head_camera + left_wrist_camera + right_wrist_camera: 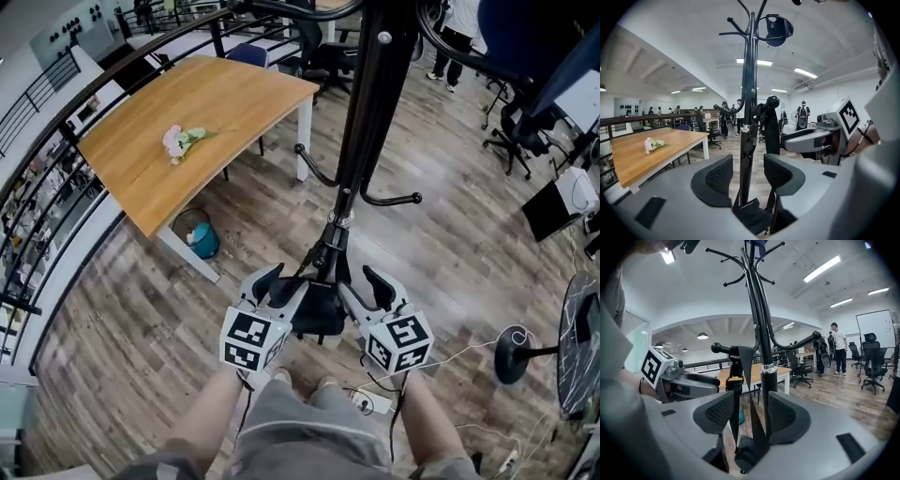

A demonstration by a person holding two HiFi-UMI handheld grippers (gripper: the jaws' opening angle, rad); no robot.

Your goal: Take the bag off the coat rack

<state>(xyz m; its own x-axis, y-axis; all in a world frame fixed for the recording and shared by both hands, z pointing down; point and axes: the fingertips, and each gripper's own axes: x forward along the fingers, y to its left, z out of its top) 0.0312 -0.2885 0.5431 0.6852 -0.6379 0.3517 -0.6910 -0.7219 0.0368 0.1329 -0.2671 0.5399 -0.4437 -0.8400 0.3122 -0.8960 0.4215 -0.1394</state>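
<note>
- Here we are at the rack [370,112], and the bag [317,314] hangs low against its pole, down near the foot, black on black.
- The strap [739,380] runs straight up from the bag to a knobbed hook [716,348] on the rack, so the long axis is vertical and we judge the way off is up and over that knob.
- Left tongs [747,176] are spread apart with nothing in them. The rack pole shows through the gap, and the bag sits just beyond and below the tips.
- Right tongs [746,413] are also wide apart and empty, with the strap and the pole both lined up in the gap ahead.
- From the head view the bag sits between the two tongs, one on each side of the rack, neither touching it.
- We call them about equally near. The right looks better lined up on the strap, and the left on the bag body.
</note>
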